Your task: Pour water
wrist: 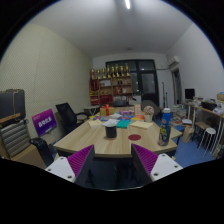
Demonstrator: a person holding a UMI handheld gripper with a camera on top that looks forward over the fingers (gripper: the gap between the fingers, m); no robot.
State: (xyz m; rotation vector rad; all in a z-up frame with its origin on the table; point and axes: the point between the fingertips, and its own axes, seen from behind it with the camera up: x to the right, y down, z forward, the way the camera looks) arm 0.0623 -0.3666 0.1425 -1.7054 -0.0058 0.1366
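Gripper [110, 165] view: we log fingers apart, holding nothing, pads [80, 160] bare. Table [95, 142] beyond them, well apart, carries a dark cup [110, 130], a tall bottle [163, 131] and clutter. Chair [70, 117] nearby. We judge pouring not begun; approach, grasp and pour remain

There is one view only, from a camera riding on the gripper [111, 163] and looking forward along its two fingers, whose magenta pads [80, 160] rise at the bottom. It sits a little above bench [95, 140] height at the near end, held roughly level and facing down the bench's length toward the far wall and its shelves [112, 85]. The wide lens takes in the ceiling light and both side walls. Everything on the bench lies well beyond the fingers.
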